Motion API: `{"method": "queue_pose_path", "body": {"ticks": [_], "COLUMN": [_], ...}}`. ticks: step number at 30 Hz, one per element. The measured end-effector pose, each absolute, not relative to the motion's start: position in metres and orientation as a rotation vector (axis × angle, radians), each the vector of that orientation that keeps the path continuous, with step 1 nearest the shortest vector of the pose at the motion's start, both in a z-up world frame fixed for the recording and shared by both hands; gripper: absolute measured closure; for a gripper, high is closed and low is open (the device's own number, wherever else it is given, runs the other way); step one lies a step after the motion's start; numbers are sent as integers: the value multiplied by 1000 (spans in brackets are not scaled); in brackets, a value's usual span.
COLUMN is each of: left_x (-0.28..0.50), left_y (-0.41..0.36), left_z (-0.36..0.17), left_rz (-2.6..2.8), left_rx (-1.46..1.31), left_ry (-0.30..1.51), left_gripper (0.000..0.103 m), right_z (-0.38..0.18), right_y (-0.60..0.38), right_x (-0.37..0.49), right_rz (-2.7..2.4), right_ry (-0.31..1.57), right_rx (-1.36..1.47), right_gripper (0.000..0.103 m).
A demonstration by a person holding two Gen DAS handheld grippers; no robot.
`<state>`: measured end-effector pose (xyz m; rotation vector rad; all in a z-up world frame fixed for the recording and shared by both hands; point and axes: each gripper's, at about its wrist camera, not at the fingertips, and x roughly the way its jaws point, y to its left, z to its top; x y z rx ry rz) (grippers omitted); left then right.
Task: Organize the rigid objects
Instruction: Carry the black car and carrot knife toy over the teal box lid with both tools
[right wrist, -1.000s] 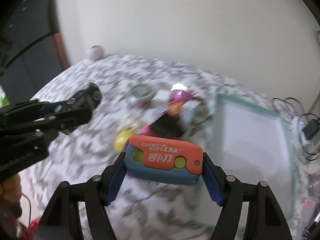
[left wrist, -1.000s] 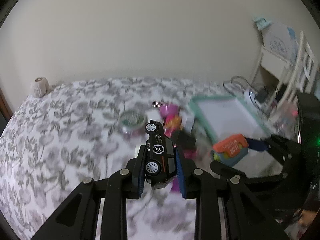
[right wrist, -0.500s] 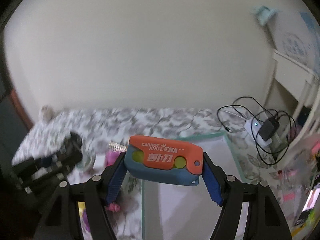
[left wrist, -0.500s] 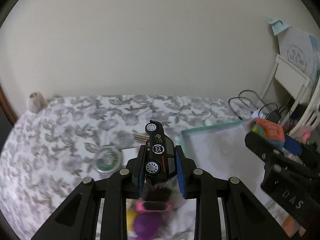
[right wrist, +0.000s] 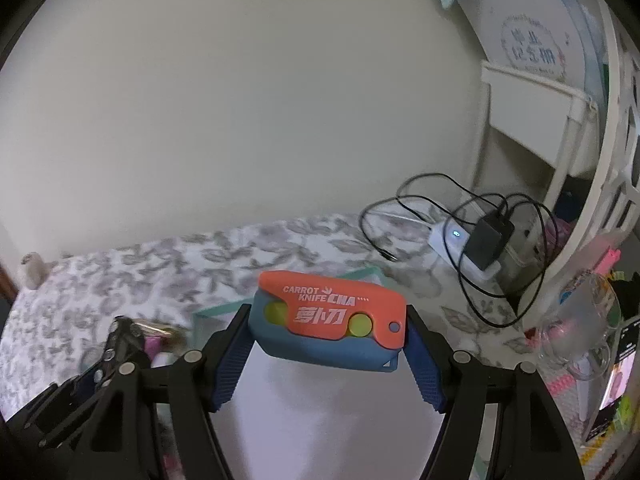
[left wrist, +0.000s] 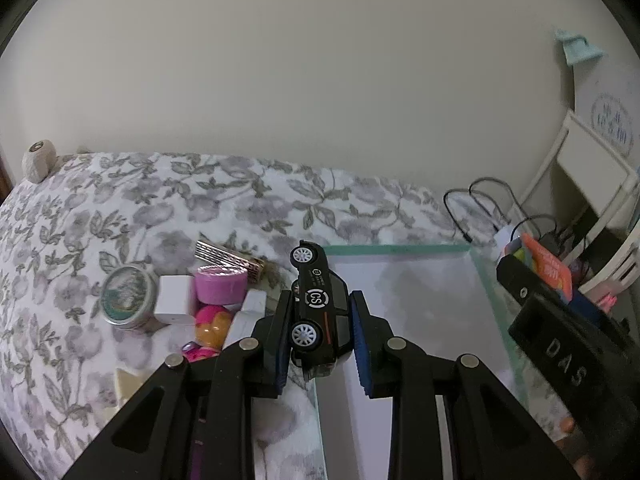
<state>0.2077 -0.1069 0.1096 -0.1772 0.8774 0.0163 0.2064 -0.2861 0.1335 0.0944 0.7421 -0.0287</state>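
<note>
My left gripper (left wrist: 320, 340) is shut on a black toy car (left wrist: 318, 308), held nose-up over the near left edge of a shallow tray (left wrist: 492, 280) with a pale green rim and white floor. My right gripper (right wrist: 330, 350) is shut on an orange and blue carrot-knife toy (right wrist: 328, 316), held above the same tray (right wrist: 216, 310). In the left wrist view the right gripper (left wrist: 560, 320) and its toy (left wrist: 548, 266) hang over the tray's right rim. The left gripper with the car (right wrist: 116, 344) shows at the lower left of the right wrist view.
Left of the tray on the floral cloth lie a round tin (left wrist: 128, 294), a white block (left wrist: 174, 300), a purple cup (left wrist: 220, 284), a pink-orange ball (left wrist: 214, 322) and a metal comb-like bar (left wrist: 228, 258). A power strip with cables (right wrist: 476, 240) and a white shelf (right wrist: 560, 128) stand right.
Both grippers have carried their toys from the pile side rightward to the tray. The right gripper has rolled level and now faces the wall and the cables.
</note>
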Motion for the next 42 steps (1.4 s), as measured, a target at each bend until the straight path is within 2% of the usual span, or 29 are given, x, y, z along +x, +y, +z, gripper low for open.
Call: {"method": "queue_pose_path", "body": {"ticks": [21, 42], "left_x": [216, 221], "left_y": [-149, -143], "left_z": [67, 71], "left_rz": [-116, -97], "left_rx": [-119, -133], "left_ry": [965, 1026], "left_gripper": [74, 74], "right_z": [45, 28], "right_y": [-311, -324], "right_x": [226, 230], "right_rz": [-66, -77], "right_ry": [973, 1091], "right_rx": [107, 135], "right_gripper": [28, 28]}}
